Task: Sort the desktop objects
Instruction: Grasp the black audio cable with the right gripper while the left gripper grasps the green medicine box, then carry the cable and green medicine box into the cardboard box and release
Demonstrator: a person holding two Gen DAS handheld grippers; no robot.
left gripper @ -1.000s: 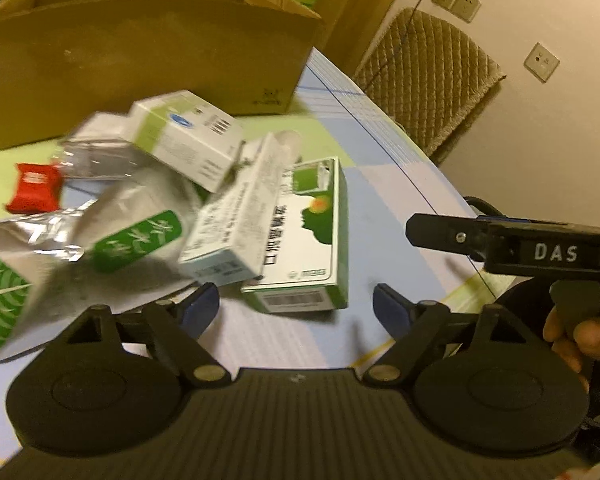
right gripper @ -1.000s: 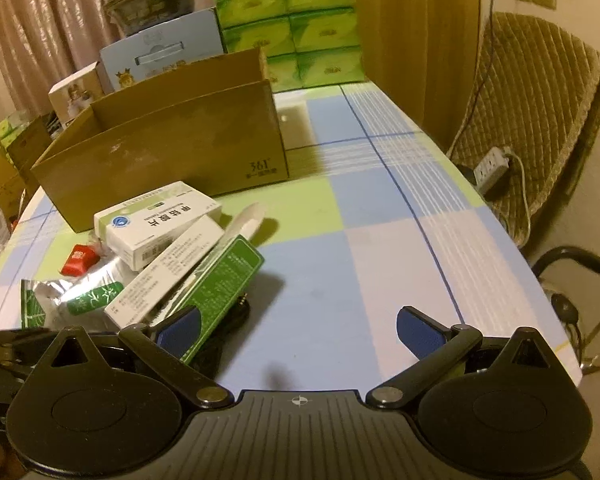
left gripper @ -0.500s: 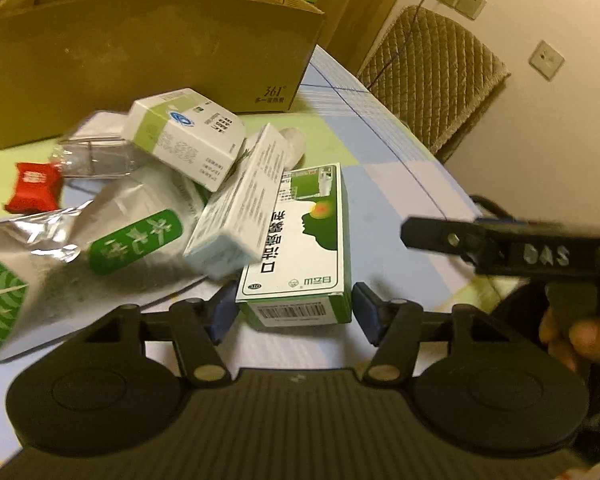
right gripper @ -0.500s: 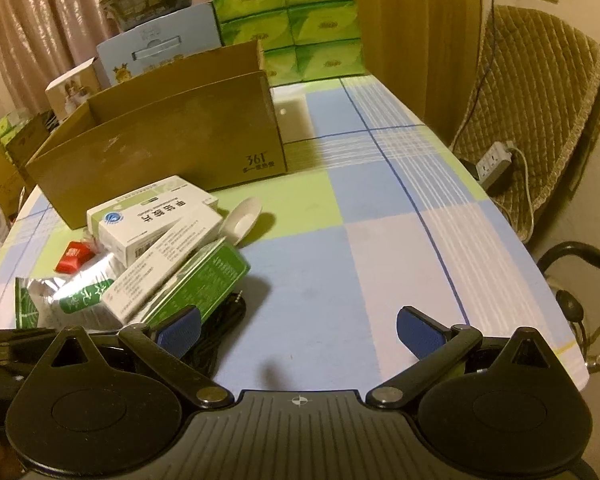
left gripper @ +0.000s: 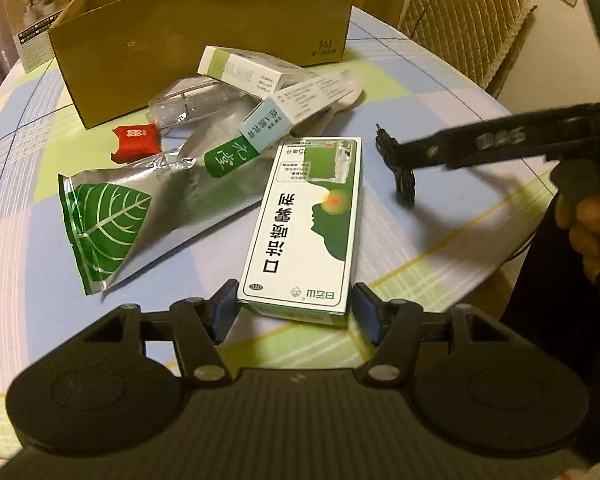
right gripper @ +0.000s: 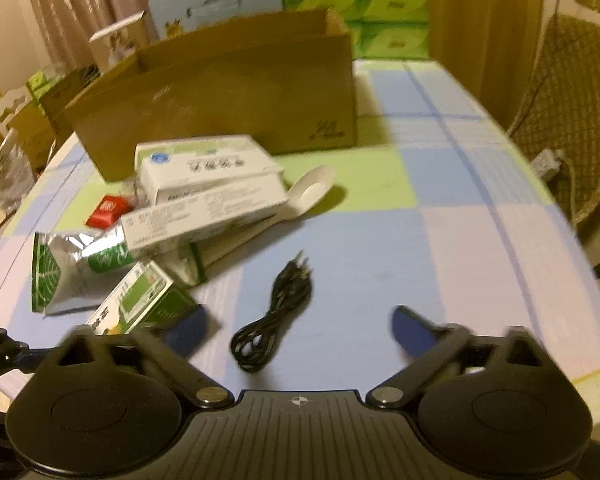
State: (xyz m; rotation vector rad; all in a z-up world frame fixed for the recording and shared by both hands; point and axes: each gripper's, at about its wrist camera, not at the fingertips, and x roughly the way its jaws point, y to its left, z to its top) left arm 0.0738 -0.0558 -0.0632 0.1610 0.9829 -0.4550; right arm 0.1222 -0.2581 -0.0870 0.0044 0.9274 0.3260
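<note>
Grip at 6 o'clock of the left wrist view: left gripper (left gripper: pixel 296 308) clenched on the near short end of the green-and-white box (left gripper: pixel 308 224), one blue pad against each long side. Flat on the checked table (right gripper: pixel 440 240), far end toward 12 o'clock.

At 9 o'clock of that box, a silver foil pouch (left gripper: pixel 140 208) with a green leaf print, lying flat, one edge touching or just beside the box. Toward 10 o'clock, a small red packet (left gripper: pixel 136 142), just beside the pouch. At 11 to 12 o'clock, a long white box (left gripper: pixel 296 108) propped at a tilt over the pouch, with a clear plastic wrapper (left gripper: pixel 188 104) and a white-and-green box (left gripper: pixel 240 72) behind it. Further out at 12 o'clock, an open cardboard box (left gripper: pixel 204 24), upright.

At 2 o'clock of the held box, a coiled black cable (left gripper: pixel 400 172), apart from the pile.

Right gripper (right gripper: pixel 300 328) released but closing, held by a hand (left gripper: pixel 592 232) at 3 o'clock of the left wrist view. In its own blurred view, the cable at 6 o'clock, lined up between the two blue pads, near end between the tips, touched by neither. White spoon (right gripper: pixel 312 190) at 12 o'clock of the cable, bowl up, handle under the long white box.
</note>
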